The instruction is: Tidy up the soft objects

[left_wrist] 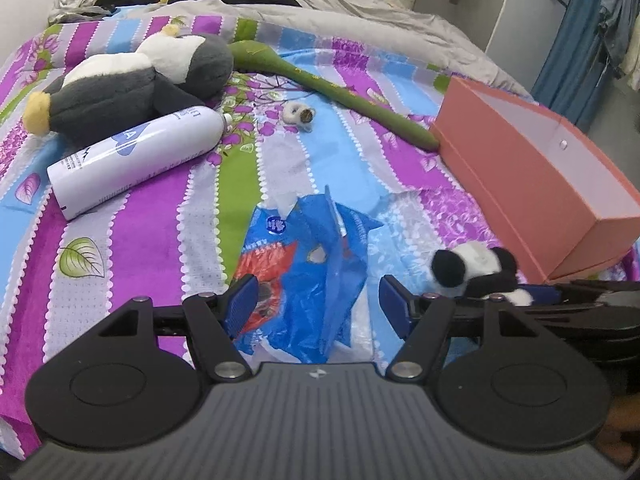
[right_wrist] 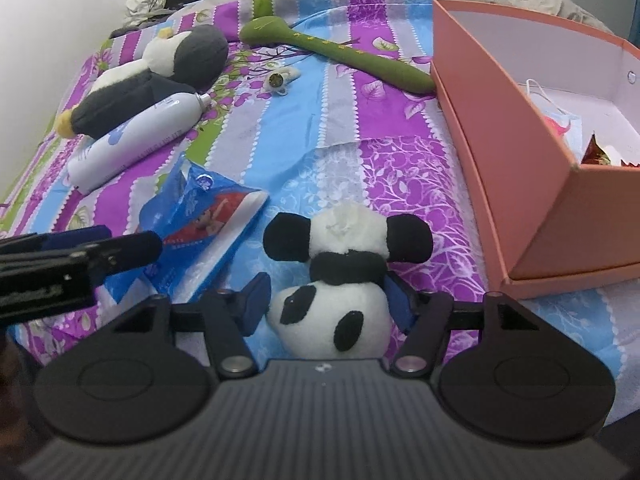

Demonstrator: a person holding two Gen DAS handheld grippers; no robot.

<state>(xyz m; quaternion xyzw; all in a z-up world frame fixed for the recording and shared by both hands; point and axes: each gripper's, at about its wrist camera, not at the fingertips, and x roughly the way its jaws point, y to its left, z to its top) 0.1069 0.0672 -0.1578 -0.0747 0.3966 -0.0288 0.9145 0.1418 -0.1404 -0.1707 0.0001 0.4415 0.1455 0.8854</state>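
The right gripper [right_wrist: 326,304] straddles the panda [right_wrist: 336,280] on the bed [right_wrist: 360,128], fingers beside its body; I can't tell whether they press it. The left gripper [left_wrist: 316,304] hangs open over the blue bag [left_wrist: 312,272]. Pickup is under way, I judge; next, a firm squeeze, then lift toward the box [right_wrist: 500,128].

The panda [right_wrist: 336,280] was black and white, the box [right_wrist: 532,184] salmon pink, the bedsheet [right_wrist: 360,128] striped purple, blue and green.
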